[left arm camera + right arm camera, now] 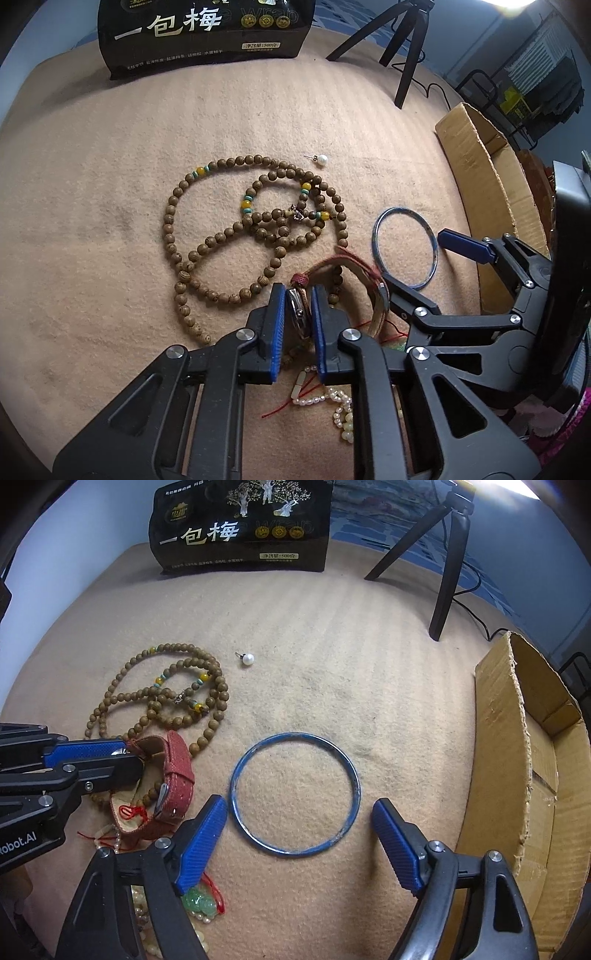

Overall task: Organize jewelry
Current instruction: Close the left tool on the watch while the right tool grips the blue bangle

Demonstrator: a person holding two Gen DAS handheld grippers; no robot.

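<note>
Left tongs [298, 314] pinch the watch [300, 310] near the worktop's [332, 664] front edge. Right tongs [299, 845] are spread around the bangle [236, 771]. Beads [221, 236], earring [246, 660] unsorted; box [498, 757] at right edge looks empty.

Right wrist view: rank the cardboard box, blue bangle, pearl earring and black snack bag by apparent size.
1. cardboard box, though it lies nearest the camera and is cut off by the frame
2. black snack bag, farther away, so possibly larger in reality
3. blue bangle
4. pearl earring
</note>
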